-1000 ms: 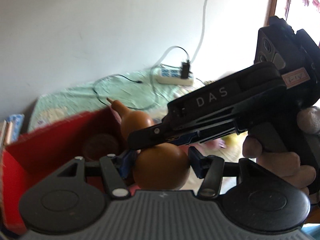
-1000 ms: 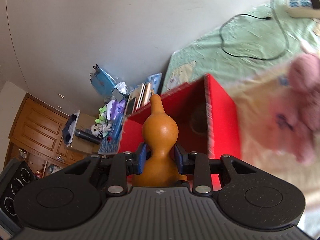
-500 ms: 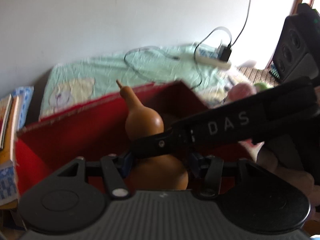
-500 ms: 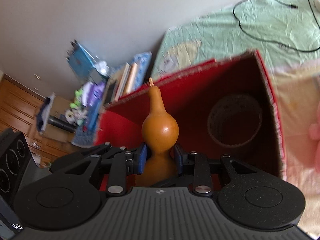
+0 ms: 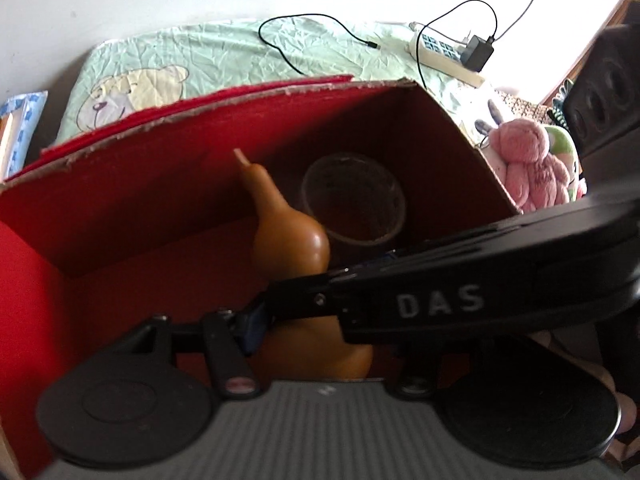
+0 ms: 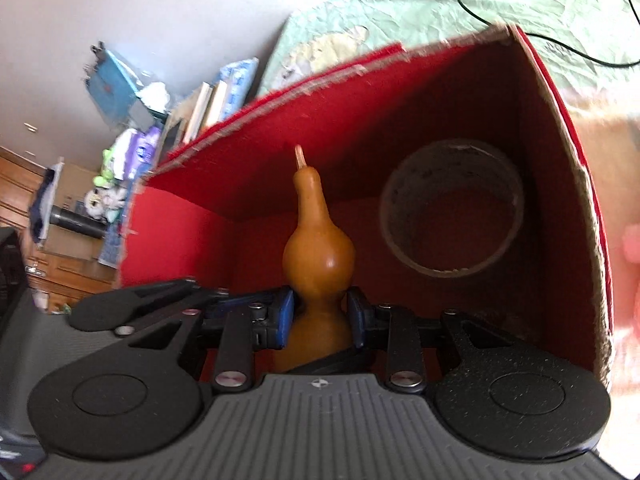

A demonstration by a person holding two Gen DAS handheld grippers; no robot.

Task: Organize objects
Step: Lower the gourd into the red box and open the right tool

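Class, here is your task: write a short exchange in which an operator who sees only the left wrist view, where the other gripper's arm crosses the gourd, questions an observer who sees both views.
Operator: A black arm crosses the gourd in my view. Is the right gripper actually holding it?
Observer: Yes. In the right wrist view the right gripper has its blue pads pressed on both sides of the narrow waist of the gourd.
Operator: For me the gourd overlaps the tape roll. Are they touching?
Observer: No. Seen from the right wrist, the tape roll lies to the gourd's right inside the red box, with a visible gap between them.
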